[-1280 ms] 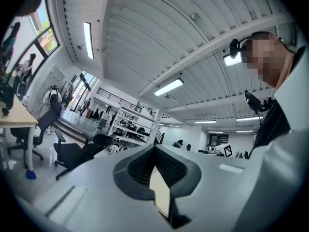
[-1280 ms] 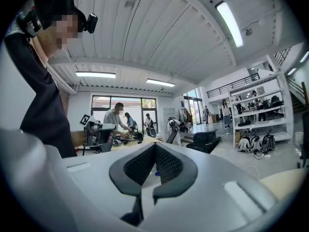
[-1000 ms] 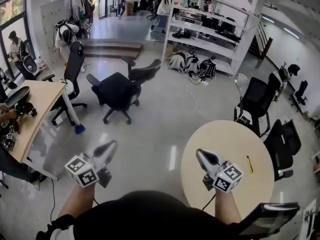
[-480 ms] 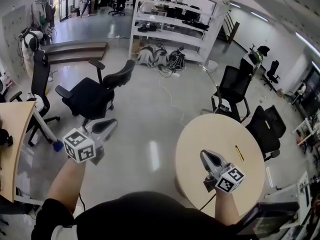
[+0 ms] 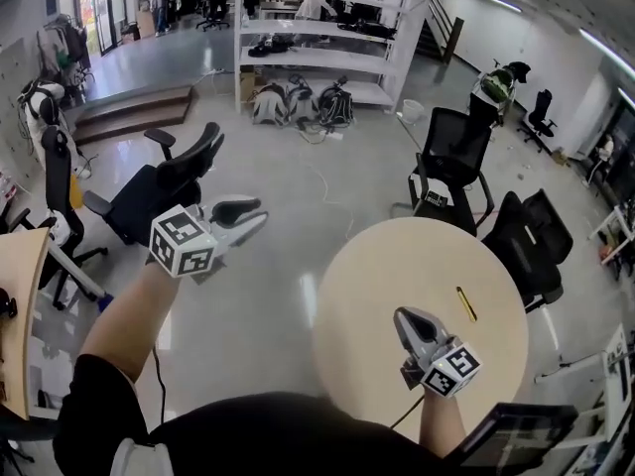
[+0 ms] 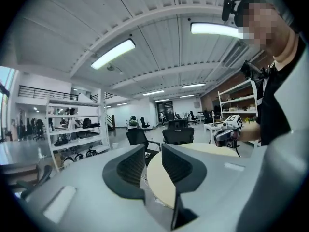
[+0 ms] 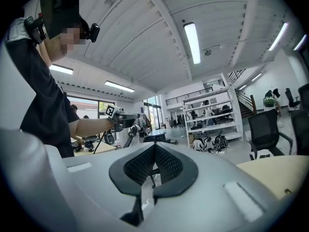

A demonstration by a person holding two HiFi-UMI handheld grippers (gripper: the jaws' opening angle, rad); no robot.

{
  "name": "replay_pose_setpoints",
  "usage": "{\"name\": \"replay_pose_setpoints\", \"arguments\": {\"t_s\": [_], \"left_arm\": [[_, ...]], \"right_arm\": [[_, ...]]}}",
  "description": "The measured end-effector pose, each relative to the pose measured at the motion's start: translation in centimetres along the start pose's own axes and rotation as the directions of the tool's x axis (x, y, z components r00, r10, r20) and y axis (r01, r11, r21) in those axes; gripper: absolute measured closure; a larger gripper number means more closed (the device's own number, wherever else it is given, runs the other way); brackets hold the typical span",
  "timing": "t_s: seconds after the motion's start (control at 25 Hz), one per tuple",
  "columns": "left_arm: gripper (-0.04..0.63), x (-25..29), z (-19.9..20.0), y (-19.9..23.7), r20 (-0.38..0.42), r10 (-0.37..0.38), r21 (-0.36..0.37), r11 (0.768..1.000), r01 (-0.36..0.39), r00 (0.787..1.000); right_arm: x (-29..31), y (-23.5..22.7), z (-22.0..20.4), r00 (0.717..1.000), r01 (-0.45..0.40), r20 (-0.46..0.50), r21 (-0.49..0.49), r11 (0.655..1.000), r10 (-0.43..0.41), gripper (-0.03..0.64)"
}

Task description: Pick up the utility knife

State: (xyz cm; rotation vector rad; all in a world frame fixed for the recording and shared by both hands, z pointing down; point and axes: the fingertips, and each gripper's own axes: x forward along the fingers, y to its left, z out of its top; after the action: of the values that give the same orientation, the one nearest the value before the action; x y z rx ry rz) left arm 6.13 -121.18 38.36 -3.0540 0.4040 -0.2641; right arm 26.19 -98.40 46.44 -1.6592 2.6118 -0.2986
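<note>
The yellow utility knife [image 5: 465,303] lies on the round beige table [image 5: 377,276], towards its right side. My right gripper [image 5: 402,316] hovers over the table's near part, left of the knife and apart from it. Its jaws are shut with nothing in them, as the right gripper view [image 7: 154,154] shows. My left gripper [image 5: 248,218] is held out over the floor, left of the table. Its jaws are opening with nothing between them [image 6: 153,164]; only the table's edge [image 6: 157,185] shows through the gap.
Black office chairs stand to the left [image 5: 159,181] and behind the table [image 5: 451,152], with another at its right [image 5: 536,241]. White shelving [image 5: 317,38] stands at the back. A wooden desk [image 5: 15,296] is at the far left.
My left gripper has swung up and to the right, towards the table, and its jaws have parted. The head view has turned right. The right gripper has shifted a little over the table.
</note>
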Motion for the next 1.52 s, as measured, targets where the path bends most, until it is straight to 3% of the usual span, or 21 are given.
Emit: {"name": "replay_pose_setpoints", "arguments": {"t_s": [0.2, 0.36, 0.52, 0.64, 0.72, 0.84, 1.0, 1.16, 1.32, 1.4, 1.52], "left_arm": [[0.492, 14.8, 1.1, -3.4, -0.054, -0.154, 0.088, 0.984, 0.158, 0.987], [0.480, 26.2, 1.4, -6.5, -0.077, -0.287, 0.113, 0.949, 0.295, 0.955], [0.455, 37.1, 0.2, -10.3, -0.153, -0.391, 0.166, 0.895, 0.414, 0.907], [0.439, 44.9, -1.6, -14.5, -0.229, -0.469, 0.211, 0.832, 0.514, 0.853], [0.424, 49.4, -3.0, -17.6, -0.284, -0.521, 0.236, 0.776, 0.585, 0.805], [0.399, 55.4, -6.0, -23.0, -0.374, -0.593, 0.255, 0.673, 0.694, 0.713], [0.376, 61.4, -10.5, -30.0, -0.505, -0.639, 0.288, 0.509, 0.811, 0.580], [0.359, 64.9, -15.8, -36.4, -0.610, -0.657, 0.275, 0.349, 0.896, 0.443], [0.356, 67.3, -21.0, -41.4, -0.694, -0.639, 0.272, 0.193, 0.943, 0.331], [0.356, 68.2, -23.7, -43.2, -0.730, -0.620, 0.260, 0.135, 0.956, 0.286], [0.356, 69.6, -27.2, -44.6, -0.767, -0.595, 0.238, 0.084, 0.968, 0.240]], "right_arm": [[-5.3, -7.6, -1.8, 0.998, 0.068, 0.009, -0.005, 0.998, -0.068, 0.598], [-9.2, -13.2, -2.8, 0.988, 0.150, 0.023, 0.004, 0.989, -0.150, 0.591], [-13.6, -18.6, -4.0, 0.974, 0.223, 0.029, 0.019, 0.975, -0.224, 0.588], [-17.2, -22.3, -5.6, 0.956, 0.290, 0.023, 0.057, 0.955, -0.291, 0.588], [-19.4, -24.4, -6.6, 0.943, 0.329, 0.019, 0.080, 0.941, -0.331, 0.586], [-22.8, -27.4, -8.3, 0.922, 0.383, 0.014, 0.110, 0.917, -0.386, 0.586], [-26.6, -30.6, -10.4, 0.891, 0.446, 0.015, 0.152, 0.882, -0.454, 0.586], [-29.2, -32.9, -12.5, 0.860, 0.498, 0.018, 0.195, 0.845, -0.510, 0.586], [-30.5, -34.4, -14.4, 0.841, 0.526, 0.004, 0.228, 0.820, -0.541, 0.586], [-31.0, -34.9, -15.4, 0.831, 0.541, -0.005, 0.240, 0.806, -0.556, 0.586], [-31.6, -35.8, -16.7, 0.818, 0.559, -0.013, 0.257, 0.789, -0.575, 0.586]]}}
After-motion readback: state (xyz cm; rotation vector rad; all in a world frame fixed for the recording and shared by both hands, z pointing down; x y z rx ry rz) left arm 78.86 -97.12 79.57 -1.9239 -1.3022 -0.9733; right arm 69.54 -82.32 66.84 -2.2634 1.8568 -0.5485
